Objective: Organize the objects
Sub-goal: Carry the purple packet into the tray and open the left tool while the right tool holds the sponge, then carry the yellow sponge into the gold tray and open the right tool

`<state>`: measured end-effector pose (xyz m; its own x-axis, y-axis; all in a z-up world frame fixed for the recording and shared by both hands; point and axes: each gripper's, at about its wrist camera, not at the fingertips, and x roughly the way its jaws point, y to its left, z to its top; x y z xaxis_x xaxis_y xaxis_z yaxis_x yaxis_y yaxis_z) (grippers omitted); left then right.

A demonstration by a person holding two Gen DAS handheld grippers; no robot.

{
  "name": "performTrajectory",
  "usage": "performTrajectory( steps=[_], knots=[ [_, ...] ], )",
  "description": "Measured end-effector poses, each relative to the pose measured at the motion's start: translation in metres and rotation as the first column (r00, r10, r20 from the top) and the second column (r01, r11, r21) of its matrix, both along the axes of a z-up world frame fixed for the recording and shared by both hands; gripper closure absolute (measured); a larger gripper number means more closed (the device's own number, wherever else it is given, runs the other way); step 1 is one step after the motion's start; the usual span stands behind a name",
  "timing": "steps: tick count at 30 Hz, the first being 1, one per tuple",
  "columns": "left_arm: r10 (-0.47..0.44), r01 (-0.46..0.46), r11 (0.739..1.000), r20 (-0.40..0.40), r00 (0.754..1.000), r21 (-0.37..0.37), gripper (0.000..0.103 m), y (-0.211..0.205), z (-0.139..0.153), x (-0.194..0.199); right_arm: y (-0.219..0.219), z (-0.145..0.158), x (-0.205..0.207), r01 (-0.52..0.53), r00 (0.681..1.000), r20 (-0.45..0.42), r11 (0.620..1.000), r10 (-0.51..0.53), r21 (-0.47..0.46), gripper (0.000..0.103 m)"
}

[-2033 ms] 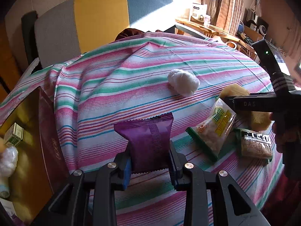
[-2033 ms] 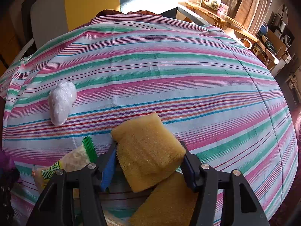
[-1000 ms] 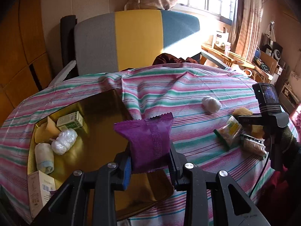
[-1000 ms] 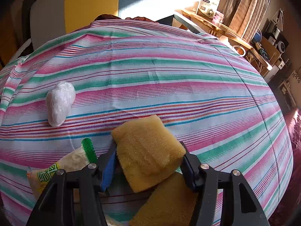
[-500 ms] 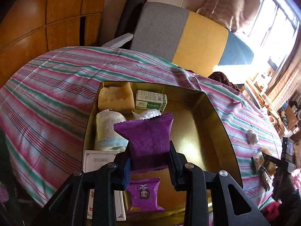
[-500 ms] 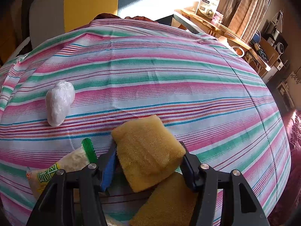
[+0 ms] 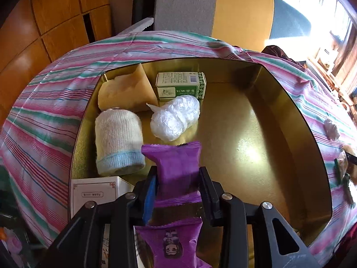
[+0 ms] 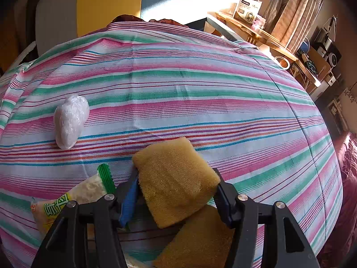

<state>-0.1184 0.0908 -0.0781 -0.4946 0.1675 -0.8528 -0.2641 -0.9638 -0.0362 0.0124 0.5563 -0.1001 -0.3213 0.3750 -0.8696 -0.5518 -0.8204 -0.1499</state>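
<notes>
the left gripper (image 7: 177, 184) is clamping a purple packet (image 7: 177, 165) at lower centre, over the gold tray (image 7: 290, 116). the right gripper (image 8: 176, 192) is squeezing a yellow sponge (image 8: 175, 181) at lower centre, above the striped cloth (image 8: 178, 84).

Your right gripper (image 8: 176, 188) clamps a yellow sponge (image 8: 175, 182) above the striped tablecloth (image 8: 189, 93). A second sponge (image 8: 198, 239) lies beneath it. A green-edged snack packet (image 8: 73, 197) lies at left; a white plastic-wrapped bundle (image 8: 70, 120) rests farther back.
</notes>
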Motion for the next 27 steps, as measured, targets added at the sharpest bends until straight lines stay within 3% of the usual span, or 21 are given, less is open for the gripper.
performTrajectory(
  steps=[6, 13, 23, 27],
  knots=[
    [-0.002, 0.002, 1.000, -0.024, 1.000, -0.022, 0.059, 0.001, 0.001, 0.003, 0.001, 0.002, 0.001, 0.003, 1.000, -0.012, 1.000, -0.003, -0.006, 0.043],
    [0.020, -0.026, 0.998, -0.107, 0.994, -0.056, 0.054, -0.005, 0.015, 0.012, 0.000, 0.012, 0.002, 0.013, 0.998, -0.061, 1.000, -0.013, -0.001, 0.043],
    [0.031, -0.040, 0.998, -0.189, 0.981, -0.043, 0.054, -0.010, 0.038, 0.032, -0.007, 0.052, 0.012, -0.006, 0.961, -0.276, 1.000, 0.000, -0.020, 0.043],
    [0.028, -0.034, 0.999, -0.201, 0.979, -0.027, 0.053, -0.013, 0.044, 0.040, -0.023, 0.061, 0.009, -0.061, 0.951, -0.306, 0.998, 0.049, -0.030, 0.043]
  ],
)
